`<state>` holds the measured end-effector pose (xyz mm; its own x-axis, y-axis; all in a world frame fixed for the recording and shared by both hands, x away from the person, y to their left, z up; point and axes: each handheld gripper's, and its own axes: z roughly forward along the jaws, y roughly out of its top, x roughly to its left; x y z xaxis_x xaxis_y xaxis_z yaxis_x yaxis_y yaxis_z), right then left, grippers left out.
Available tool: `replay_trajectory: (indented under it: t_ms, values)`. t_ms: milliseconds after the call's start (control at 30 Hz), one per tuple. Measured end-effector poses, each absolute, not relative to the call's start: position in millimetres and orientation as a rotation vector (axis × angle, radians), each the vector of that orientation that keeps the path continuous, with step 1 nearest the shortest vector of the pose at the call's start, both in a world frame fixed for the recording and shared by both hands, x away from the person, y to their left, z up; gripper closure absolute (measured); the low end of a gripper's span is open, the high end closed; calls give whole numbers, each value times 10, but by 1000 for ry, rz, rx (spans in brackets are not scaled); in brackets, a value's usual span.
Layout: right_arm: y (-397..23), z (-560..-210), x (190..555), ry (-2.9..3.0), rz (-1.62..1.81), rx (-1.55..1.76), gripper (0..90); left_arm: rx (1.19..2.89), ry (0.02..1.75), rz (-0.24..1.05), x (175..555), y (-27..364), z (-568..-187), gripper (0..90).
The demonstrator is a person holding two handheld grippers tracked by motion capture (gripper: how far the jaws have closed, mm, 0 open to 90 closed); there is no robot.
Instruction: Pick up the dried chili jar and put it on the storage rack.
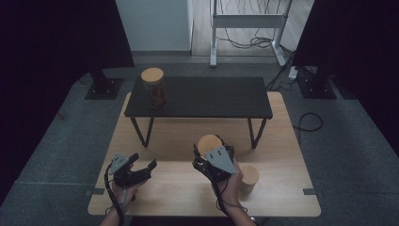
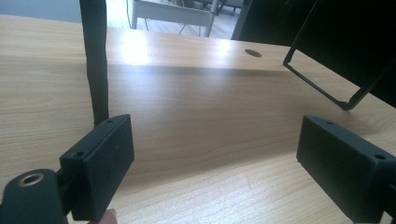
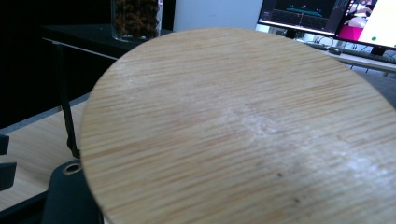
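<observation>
My right gripper (image 1: 210,147) is shut on a jar with a round wooden lid (image 1: 209,143), held just above the light wooden table (image 1: 164,188) in front of the low black shelf (image 1: 202,96). That lid (image 3: 243,135) lies close to the camera in the right gripper view and hides the jaws. A second wooden-lidded jar (image 1: 249,178) stands on the table right beside the right hand. A third jar (image 1: 153,87) with brown contents (image 3: 136,18) stands on the shelf's left end. My left gripper (image 1: 144,161) rests near the table's front left, jaws open (image 2: 222,163) over bare wood.
The black shelf's thin metal legs (image 2: 95,60) stand on the table ahead of the left gripper. Beyond the table are a white stand frame (image 1: 247,21), floor cables (image 1: 308,122) and black posts. Lit monitors (image 3: 322,18) sit far behind the held jar.
</observation>
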<state>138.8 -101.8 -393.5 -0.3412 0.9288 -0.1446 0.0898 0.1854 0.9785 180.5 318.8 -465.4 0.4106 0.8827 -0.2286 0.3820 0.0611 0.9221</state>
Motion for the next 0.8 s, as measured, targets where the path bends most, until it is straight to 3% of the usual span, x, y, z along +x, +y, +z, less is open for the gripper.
replay_trajectory:
  t_ms: [800]
  values:
    - [-1002,-3804,1487,1604,1263,960,247,1529,1174,550,1814,3196,-4662,106]
